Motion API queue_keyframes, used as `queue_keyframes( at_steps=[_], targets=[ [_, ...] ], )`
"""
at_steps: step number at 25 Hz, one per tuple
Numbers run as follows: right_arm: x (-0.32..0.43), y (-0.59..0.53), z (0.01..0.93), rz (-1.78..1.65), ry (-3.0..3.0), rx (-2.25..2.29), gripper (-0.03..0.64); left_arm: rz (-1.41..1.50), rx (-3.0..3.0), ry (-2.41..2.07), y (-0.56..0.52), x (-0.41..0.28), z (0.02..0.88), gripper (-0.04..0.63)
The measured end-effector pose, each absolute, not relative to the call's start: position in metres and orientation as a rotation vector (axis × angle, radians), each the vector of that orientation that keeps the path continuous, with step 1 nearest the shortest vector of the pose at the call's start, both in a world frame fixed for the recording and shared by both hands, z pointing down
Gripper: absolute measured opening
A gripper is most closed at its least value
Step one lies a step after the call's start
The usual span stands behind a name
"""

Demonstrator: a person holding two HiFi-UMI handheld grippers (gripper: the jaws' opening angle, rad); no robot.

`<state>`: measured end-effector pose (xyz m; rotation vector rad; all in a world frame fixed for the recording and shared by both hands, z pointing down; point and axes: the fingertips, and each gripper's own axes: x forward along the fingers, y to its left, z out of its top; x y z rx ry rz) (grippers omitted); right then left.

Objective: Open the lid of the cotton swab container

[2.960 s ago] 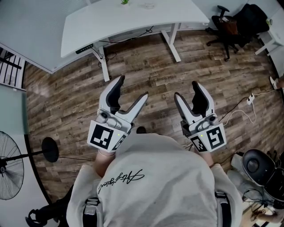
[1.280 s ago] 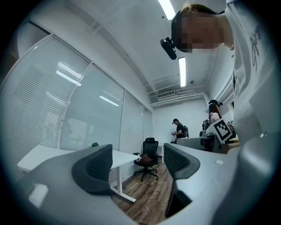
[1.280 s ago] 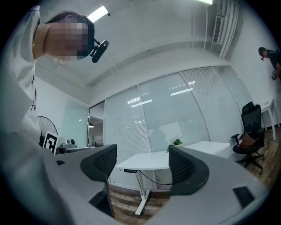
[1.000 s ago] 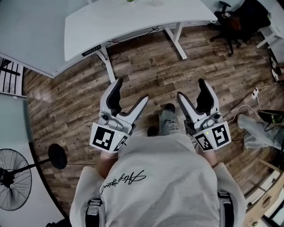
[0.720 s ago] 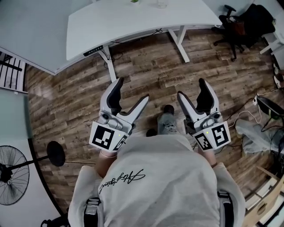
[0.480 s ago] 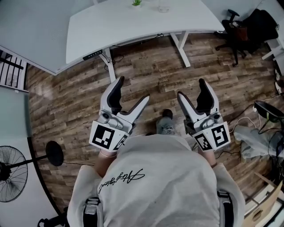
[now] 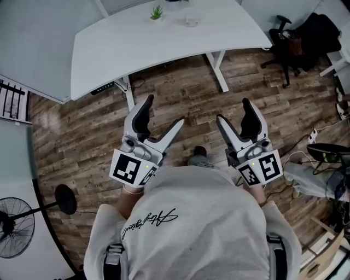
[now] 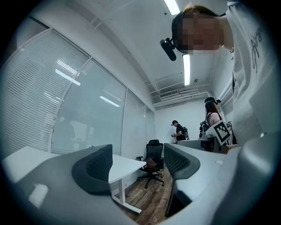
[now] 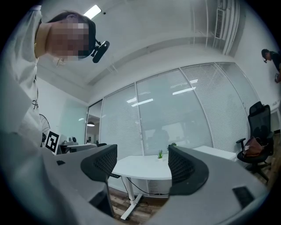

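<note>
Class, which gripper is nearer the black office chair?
Right. In the head view the chair stands up and right of the right gripper; the left gripper is farther off to the left.

white desk (image 7: 164,44) nearer, potted plant (image 7: 157,12) now in view

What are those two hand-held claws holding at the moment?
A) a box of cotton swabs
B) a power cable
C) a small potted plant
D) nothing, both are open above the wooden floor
D: the left gripper and the right gripper both have their jaws apart with nothing between them, held in the air over the wooden floor.
</note>
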<state>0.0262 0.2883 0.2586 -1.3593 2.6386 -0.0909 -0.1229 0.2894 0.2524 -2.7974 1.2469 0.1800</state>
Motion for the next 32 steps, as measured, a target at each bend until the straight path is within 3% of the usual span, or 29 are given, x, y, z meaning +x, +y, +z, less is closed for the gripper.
queue_keyframes(
  at_steps=[32],
  targets=[
    [0.101, 0.176, 0.256, -0.107, 2.671, -1.196, 0.33, 0.075, -2.733, 1.344, 0.19, -0.04, 0.258, 0.351]
  ],
)
